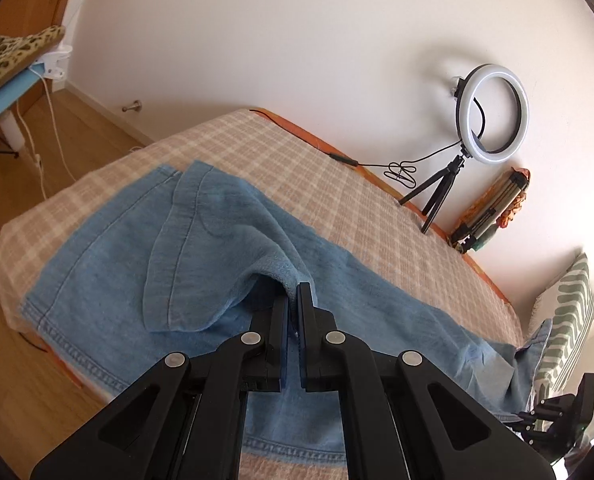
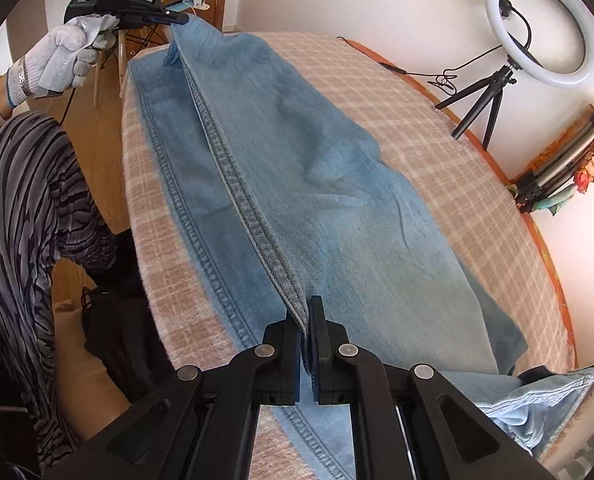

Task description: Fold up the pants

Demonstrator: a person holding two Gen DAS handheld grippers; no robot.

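- Light blue denim pants (image 2: 317, 208) lie lengthwise on a bed under a beige-and-white checked blanket (image 2: 437, 152); upper layer lifted along one stitched seam edge, lower layer flat on the blanket.
- Left gripper (image 1: 293, 304), black, two-fingered: jaws closed tight on a raised fold of the denim. In the right wrist view it (image 2: 177, 19) sits at the far end of the lifted seam, held by a hand in a white knit glove (image 2: 63, 60).
- Right gripper (image 2: 305, 320), black: jaws pinched shut on the near end of the same seam edge, cloth running up between the fingers.
- Seam edge hangs taut between both grippers, above the lower layer.
- Writing: white lettering "GenRobot.AI" on the left gripper's body; smaller print beside it unreadable.
- No containers seen.
- White ring light on a black tripod (image 1: 491, 114) stands at the bed's far edge by the wall; folded tripod wrapped in orange patterned cloth (image 1: 493, 208) near it.
- Green-and-white patterned pillow (image 1: 569, 312) near the pants' far end.
- Person's grey-and-black striped garment (image 2: 21, 208) beside the bed.
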